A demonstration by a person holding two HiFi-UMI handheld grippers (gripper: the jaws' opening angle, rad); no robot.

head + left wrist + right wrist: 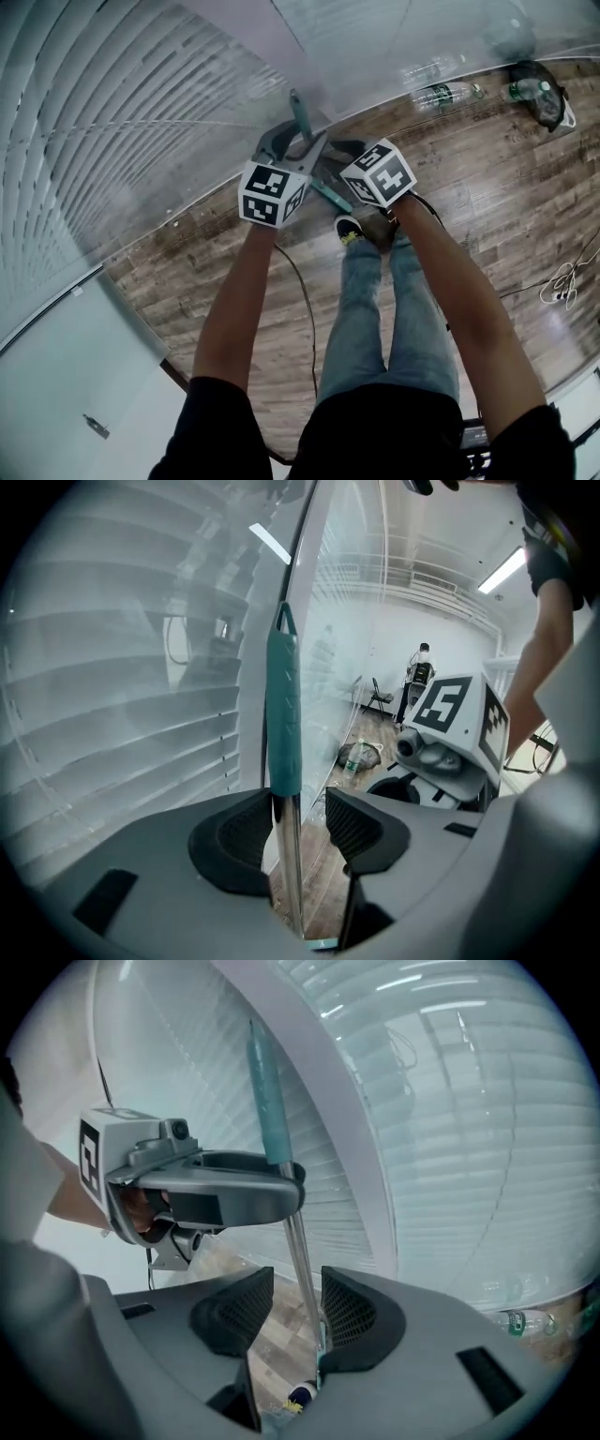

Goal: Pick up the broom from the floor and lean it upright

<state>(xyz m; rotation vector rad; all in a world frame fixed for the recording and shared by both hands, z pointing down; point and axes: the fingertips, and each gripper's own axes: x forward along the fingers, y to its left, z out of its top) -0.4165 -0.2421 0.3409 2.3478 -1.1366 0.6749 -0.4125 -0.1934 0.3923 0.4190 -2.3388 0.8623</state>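
Observation:
The broom stands nearly upright against the glass wall's white frame. Its teal grip (283, 714) tops a thin metal pole (292, 855). My left gripper (300, 829) is open around that pole: the pole rests by the left pad, with a gap to the right pad. Just below, my right gripper (295, 1312) is open too, and the pole (302, 1251) runs close to its right pad without being pinched. In the head view both grippers (295, 145) (342, 155) sit side by side at the handle (302, 114). The broom head is hidden.
A glass wall with blinds (112, 122) fills the left and far side. Plastic bottles (441, 94) and a dark bag (539, 94) lie on the wooden floor at the back right. Cables (562, 281) trail at the right. My shoe (349, 230) stands below the grippers.

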